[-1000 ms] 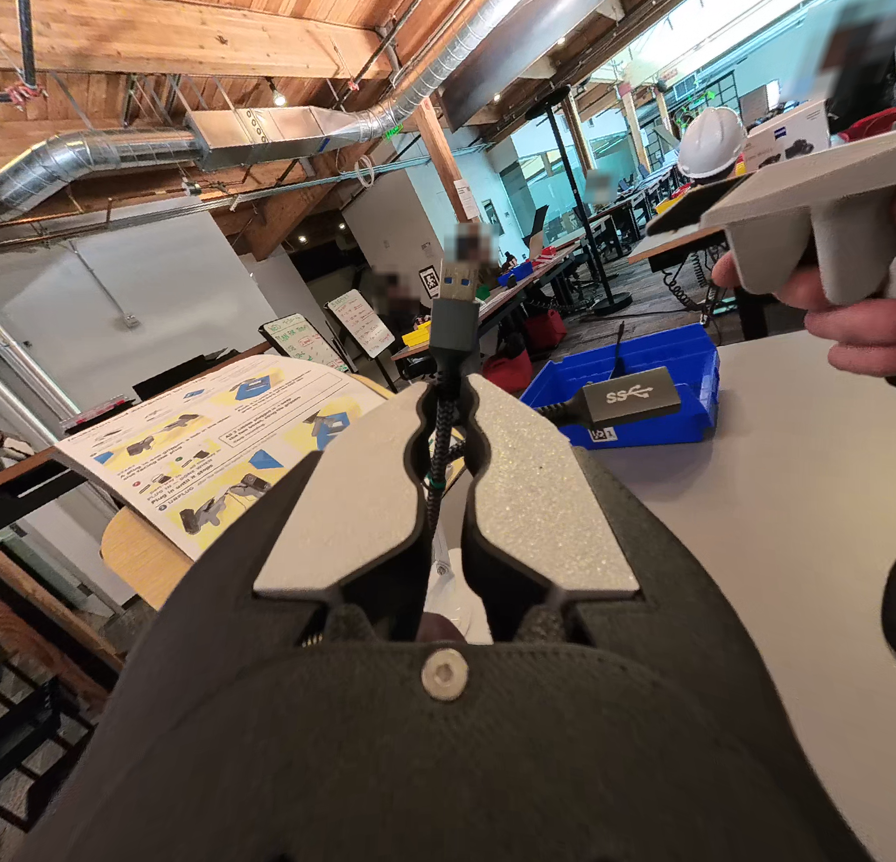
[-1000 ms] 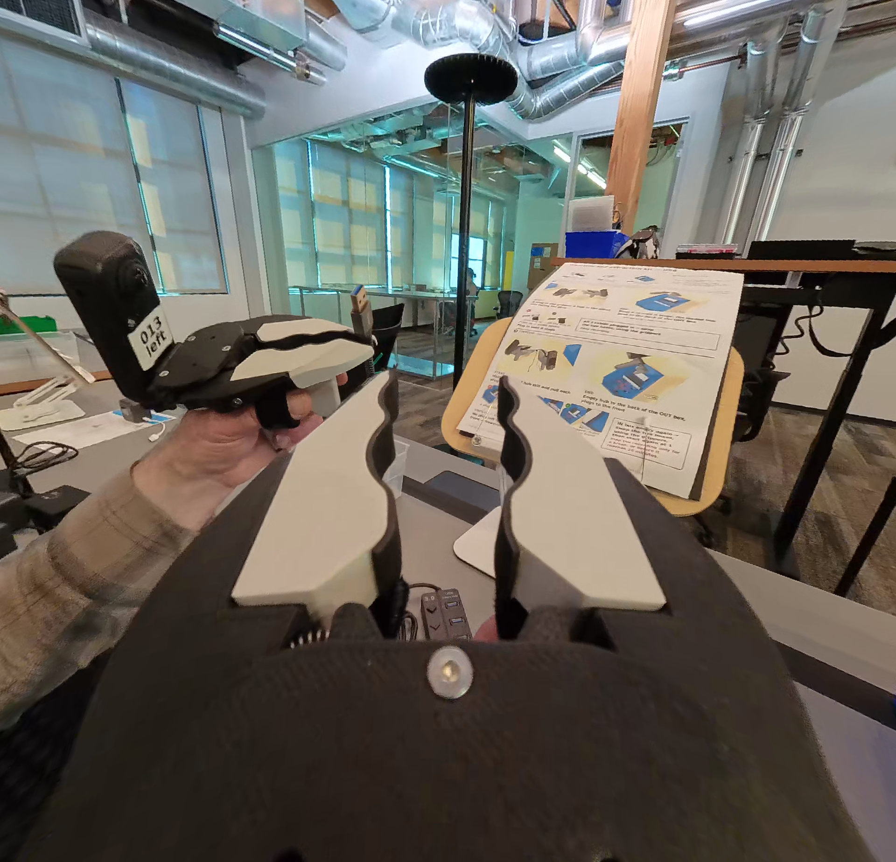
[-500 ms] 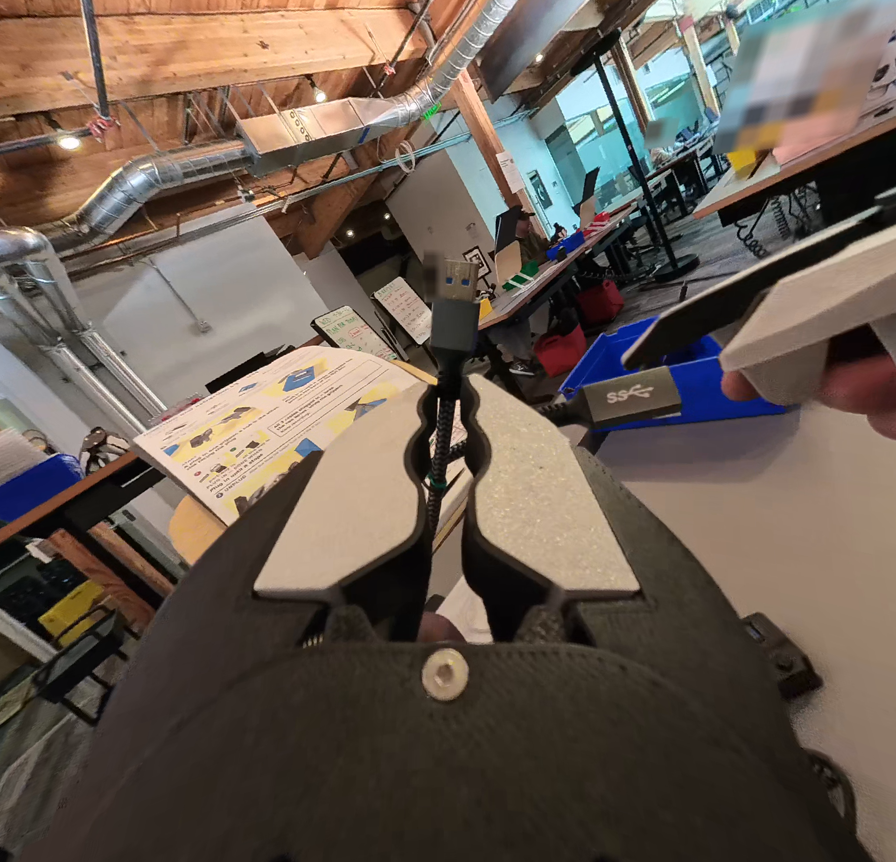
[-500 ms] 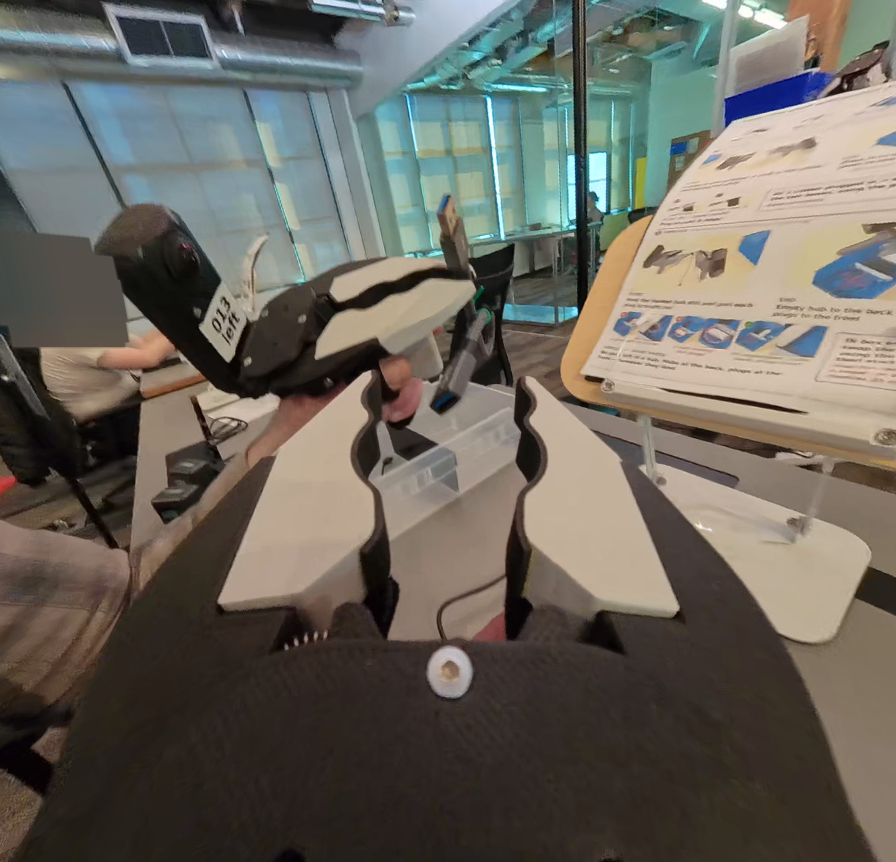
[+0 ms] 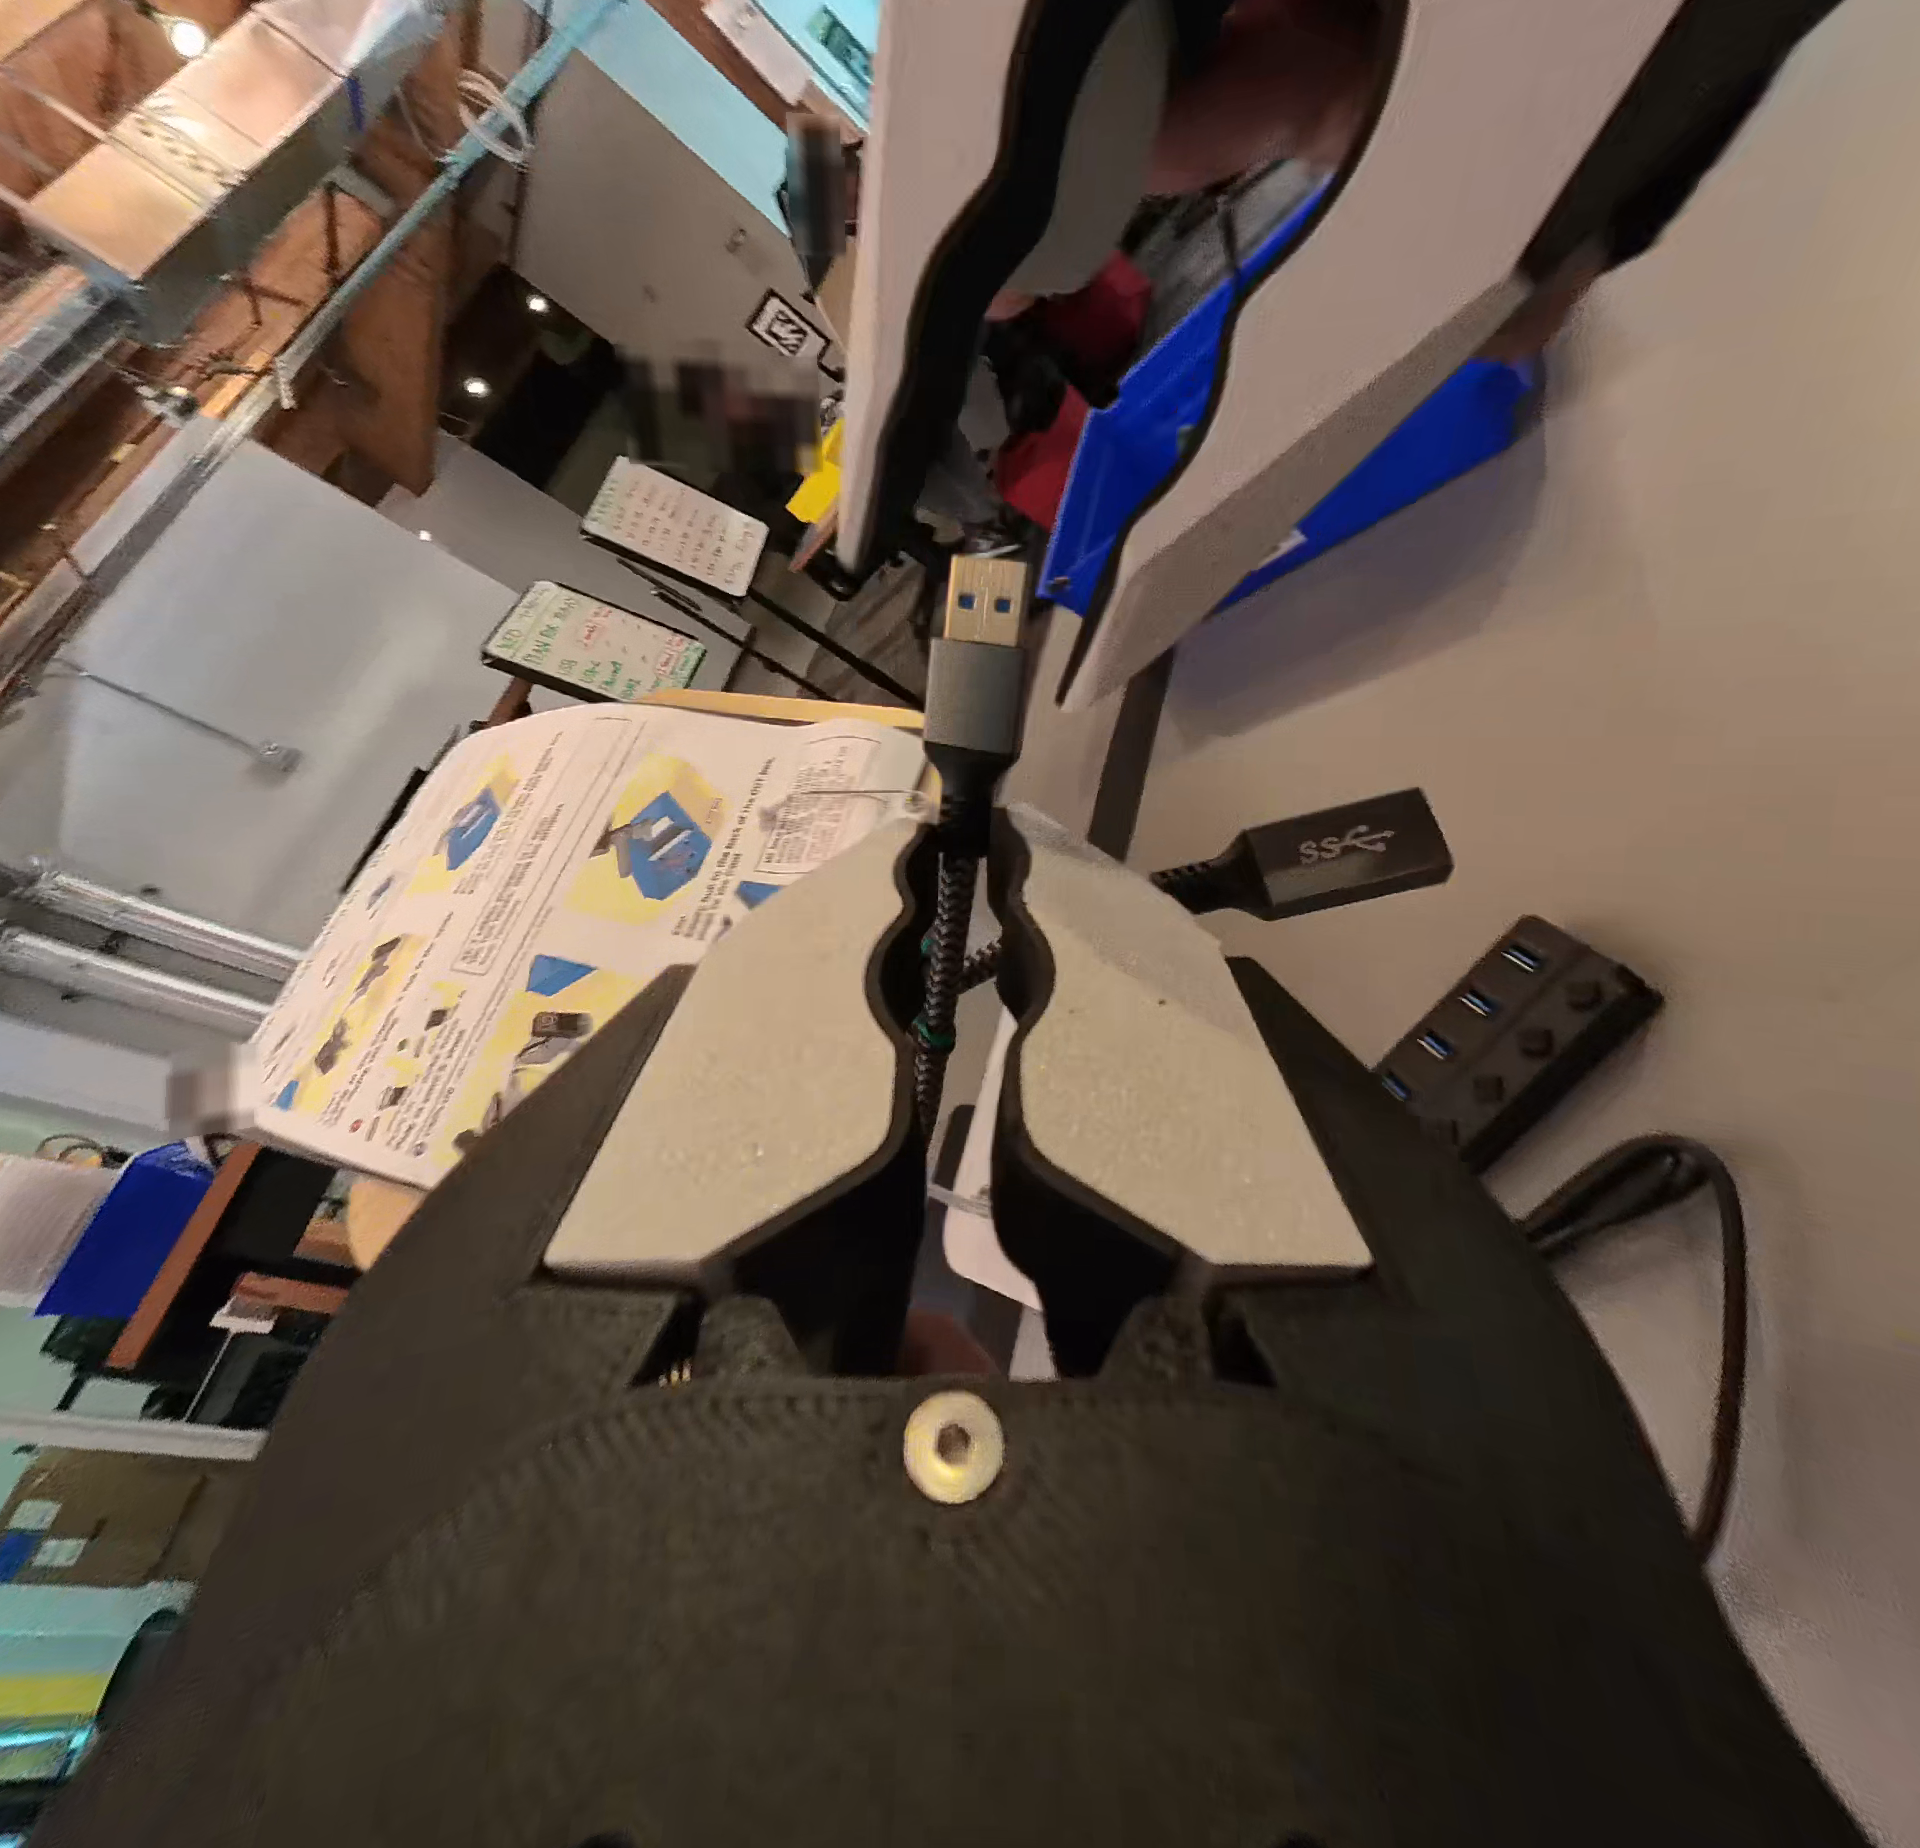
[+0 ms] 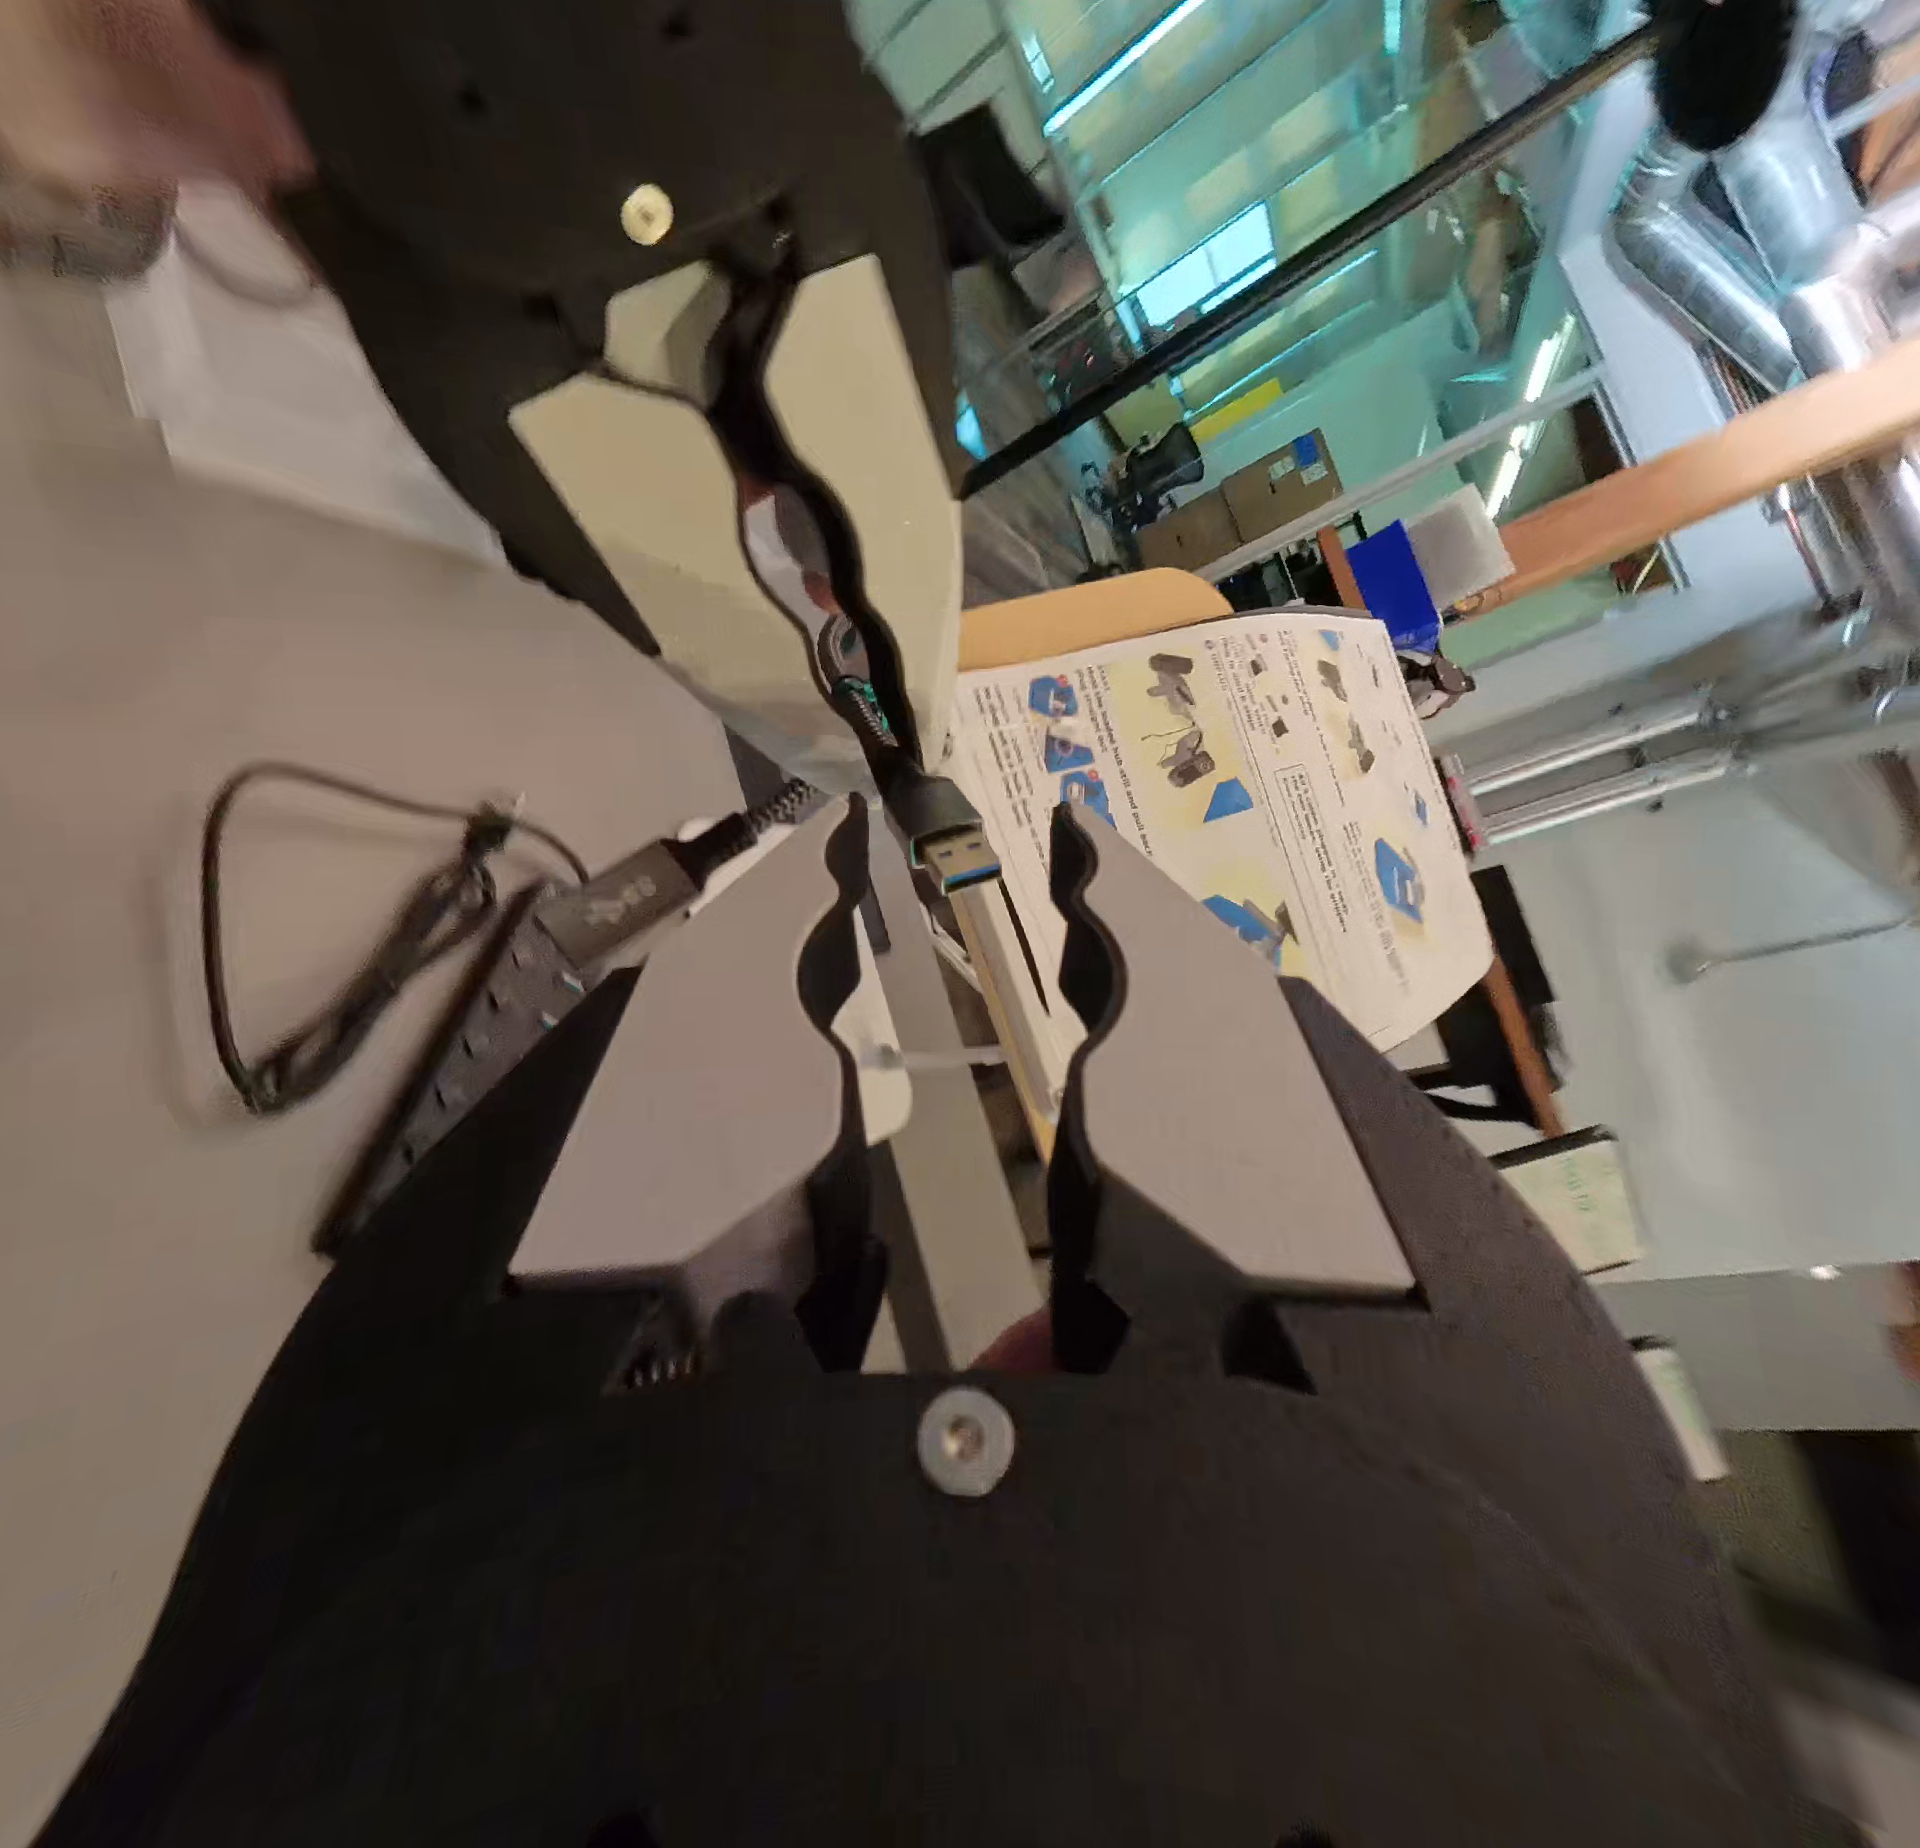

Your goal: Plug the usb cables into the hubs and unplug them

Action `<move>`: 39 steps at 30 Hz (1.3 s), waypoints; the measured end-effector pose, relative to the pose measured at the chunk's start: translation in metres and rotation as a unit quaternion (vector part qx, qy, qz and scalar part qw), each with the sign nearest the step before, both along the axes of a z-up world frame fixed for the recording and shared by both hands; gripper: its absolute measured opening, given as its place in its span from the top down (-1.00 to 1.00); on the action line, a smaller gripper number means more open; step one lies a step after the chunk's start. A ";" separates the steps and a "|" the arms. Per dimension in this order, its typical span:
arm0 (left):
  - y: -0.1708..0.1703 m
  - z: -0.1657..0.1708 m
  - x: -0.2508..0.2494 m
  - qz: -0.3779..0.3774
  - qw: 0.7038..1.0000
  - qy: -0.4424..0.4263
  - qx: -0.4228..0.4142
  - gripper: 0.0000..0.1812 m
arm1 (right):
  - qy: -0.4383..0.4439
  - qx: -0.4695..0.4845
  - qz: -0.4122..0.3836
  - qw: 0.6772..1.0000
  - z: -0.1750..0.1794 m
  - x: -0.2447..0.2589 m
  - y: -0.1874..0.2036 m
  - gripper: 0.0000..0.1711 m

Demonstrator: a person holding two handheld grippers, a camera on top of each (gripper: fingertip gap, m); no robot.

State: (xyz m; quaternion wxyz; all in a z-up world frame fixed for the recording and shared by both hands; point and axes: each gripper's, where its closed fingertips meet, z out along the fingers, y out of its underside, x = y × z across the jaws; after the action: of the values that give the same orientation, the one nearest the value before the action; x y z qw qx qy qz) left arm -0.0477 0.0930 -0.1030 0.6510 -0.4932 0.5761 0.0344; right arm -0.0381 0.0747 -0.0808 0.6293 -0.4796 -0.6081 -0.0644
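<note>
The left claw [image 5: 961, 842] is clamped on a braided cable [image 5: 943, 967] just behind its plug [image 5: 980, 645], and the metal tip points toward twelve o'clock in the left wrist view. The right claw [image 6: 951, 832] stands open, holding nothing; in its own view the plug [image 6: 940, 832] sits right between its fingertips, coming down from eleven o'clock, though whether the fingers touch it cannot be told. The cable's other end, a grey socket [image 5: 1340, 853], hangs at two o'clock of the left claw, above the grey desk [image 5: 1714, 655]. A black hub [image 5: 1527, 1029] with blue ports lies on the desk at three o'clock, with its own thin cord [image 5: 1725, 1310] looping away. A blue bin [image 5: 1143, 427] sits farther off at one o'clock, and an instruction sheet [image 5: 582, 915] stands at ten o'clock.
</note>
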 end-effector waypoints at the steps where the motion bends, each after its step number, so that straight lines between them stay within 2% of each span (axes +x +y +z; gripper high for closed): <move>1: -0.002 -0.004 0.002 -0.008 1.000 0.008 -0.008 0.90 | -0.031 0.011 0.000 0.999 -0.006 -0.001 0.000 0.61; 5: -0.005 -0.010 0.004 -0.011 0.999 0.030 -0.017 0.90 | -0.108 0.072 -0.010 0.991 -0.014 -0.002 0.006 0.66; 11: -0.015 -0.023 0.004 -0.036 0.993 0.033 -0.109 0.91 | -0.268 0.215 -0.032 0.939 -0.032 0.002 0.010 0.74; 13: -0.021 -0.026 0.007 -0.061 0.987 0.022 -0.148 0.91 | -0.293 0.276 -0.035 0.915 -0.030 0.001 0.010 0.84; 16: -0.024 -0.032 0.009 -0.073 0.980 0.021 -0.183 0.91 | -0.314 0.282 -0.028 0.906 -0.037 0.004 0.009 0.90; 18: -0.027 -0.036 0.011 -0.083 0.976 0.022 -0.199 0.91 | -0.312 0.236 -0.025 0.920 -0.045 0.009 0.010 0.93; 23: -0.026 -0.033 0.016 -0.087 0.981 0.018 -0.175 0.90 | -0.219 0.061 -0.018 0.974 -0.055 0.016 0.008 0.94; 26: -0.022 -0.024 0.015 -0.078 0.986 -0.001 -0.146 0.74 | -0.168 -0.037 -0.015 0.985 -0.060 0.019 0.008 0.94; 29: -0.022 0.000 0.004 -0.085 0.990 -0.044 -0.107 0.74 | -0.129 -0.146 -0.016 0.981 -0.075 0.028 0.013 0.94; 31: -0.021 0.013 -0.009 -0.079 0.992 -0.059 -0.078 0.70 | -0.077 -0.233 -0.006 0.969 -0.084 0.033 0.016 0.93; 34: -0.047 -0.008 -0.018 -0.131 0.987 0.032 -0.093 0.80 | 0.026 -0.356 0.012 0.934 -0.086 0.039 0.017 0.95; 37: -0.084 -0.029 -0.007 -0.210 0.968 0.103 -0.096 0.83 | 0.126 -0.468 0.050 0.873 -0.077 0.038 0.013 0.95; 39: -0.089 -0.031 0.013 -0.218 0.968 0.114 -0.057 0.79 | 0.164 -0.532 0.096 0.825 -0.071 0.034 0.001 0.94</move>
State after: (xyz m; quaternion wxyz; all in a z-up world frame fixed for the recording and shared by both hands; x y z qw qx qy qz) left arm -0.0346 0.0038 -0.1344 0.5438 -0.3844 0.7412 -0.0852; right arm -0.0045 0.0760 -0.1518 0.3701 -0.6825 -0.4790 0.4097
